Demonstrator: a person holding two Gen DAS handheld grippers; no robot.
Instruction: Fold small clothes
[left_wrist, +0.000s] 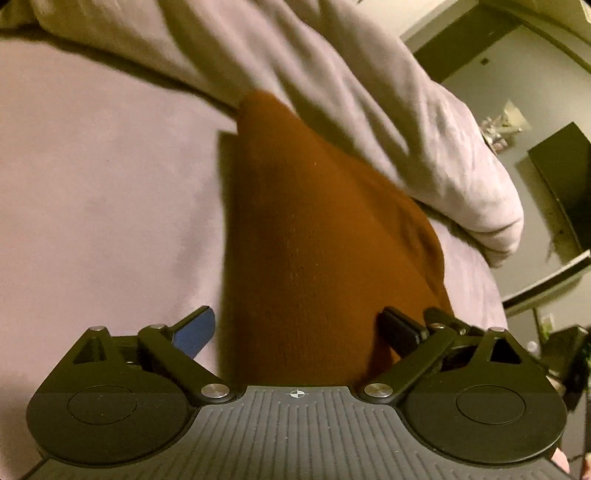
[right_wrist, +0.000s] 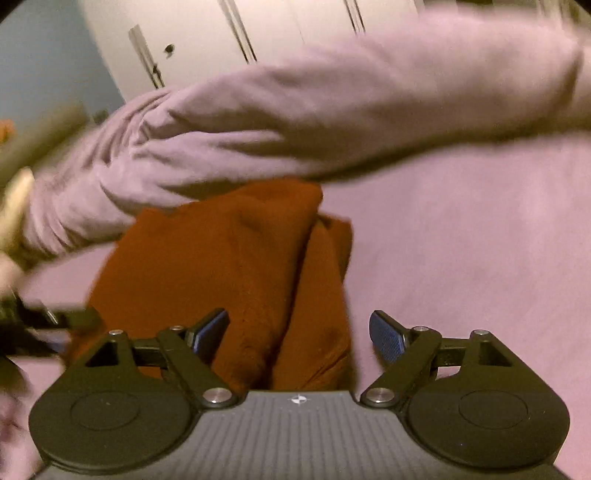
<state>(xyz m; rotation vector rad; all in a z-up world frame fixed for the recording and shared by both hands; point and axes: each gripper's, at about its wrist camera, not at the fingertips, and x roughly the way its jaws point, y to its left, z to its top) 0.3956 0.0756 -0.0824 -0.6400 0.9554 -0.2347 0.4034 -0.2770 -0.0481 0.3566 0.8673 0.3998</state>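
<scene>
Surface: a bed covered by a pale pink sheet carries everything; the sheet lies smooth across most of both views.
Garment: a rust-brown knitted piece of clothing lies on the sheet, folded into a long narrow shape. In the right wrist view it shows two overlapping layers with a lengthwise crease between them.
Garment's place: its far end is tucked against the bunched blanket, a pale pink roll that crosses the sheet behind it. Its near end runs toward both grippers.
Left gripper: the left gripper stands with its jaws spread wide, low over the near end of the garment. The cloth fills the gap between the fingers, and the black right finger lies at the cloth's edge. The blue pad of the other finger sits just off the cloth, over bare sheet. Neither pad presses on the fabric.
Right gripper: the right gripper is also wide apart, with the garment's near end between the blue pads. It holds nothing.
Blur: both views are smeared, so fine texture is hard to read.
Room: a white door shows beyond the blanket.
</scene>
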